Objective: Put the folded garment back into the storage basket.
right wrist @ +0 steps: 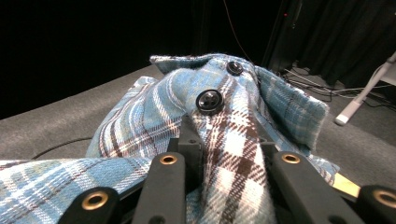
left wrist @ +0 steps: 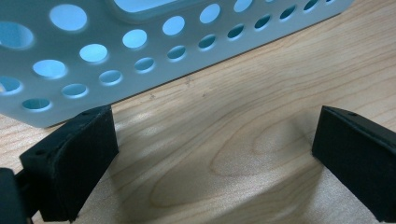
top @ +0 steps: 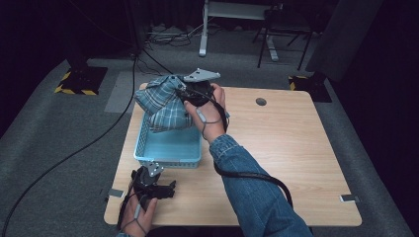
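1. Gripping the plaid shirt [top: 163, 101] with the right gripper [top: 190, 94] — jaws clamping a fold of cloth just below a dark button [right wrist: 209, 101].
2. Hanging bunched over the far end of the light blue basket [top: 170, 148], partly draping past its far rim, lower folds dipping inside.
3. Resting the left gripper [top: 170, 187] on the wooden table [top: 276, 148], just beside the basket's near wall — jaws standing wide apart, nothing between them.
4. Showing the perforated basket wall [left wrist: 140, 46] close ahead in the left gripper view.
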Demonstrator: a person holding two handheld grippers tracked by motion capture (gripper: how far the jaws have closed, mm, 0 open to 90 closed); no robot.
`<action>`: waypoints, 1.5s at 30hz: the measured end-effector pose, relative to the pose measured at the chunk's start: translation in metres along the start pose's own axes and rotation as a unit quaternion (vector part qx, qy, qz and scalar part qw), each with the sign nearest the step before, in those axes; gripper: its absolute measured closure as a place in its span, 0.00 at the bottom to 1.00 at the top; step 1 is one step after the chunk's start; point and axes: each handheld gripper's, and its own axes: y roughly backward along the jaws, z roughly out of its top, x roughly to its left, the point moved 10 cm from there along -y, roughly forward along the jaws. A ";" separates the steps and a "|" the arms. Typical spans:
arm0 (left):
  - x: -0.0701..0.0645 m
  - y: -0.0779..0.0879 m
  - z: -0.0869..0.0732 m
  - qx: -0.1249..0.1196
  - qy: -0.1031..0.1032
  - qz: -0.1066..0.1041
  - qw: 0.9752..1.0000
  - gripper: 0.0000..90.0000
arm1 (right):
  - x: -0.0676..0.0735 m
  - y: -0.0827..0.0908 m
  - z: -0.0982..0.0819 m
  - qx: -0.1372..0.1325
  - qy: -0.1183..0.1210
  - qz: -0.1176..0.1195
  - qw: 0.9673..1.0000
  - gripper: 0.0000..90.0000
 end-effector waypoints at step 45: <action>0.000 0.000 0.000 -0.001 0.002 0.000 1.000 0.00 | -0.005 -0.005 -0.028 0.019 -0.025 0.056 0.998 0.27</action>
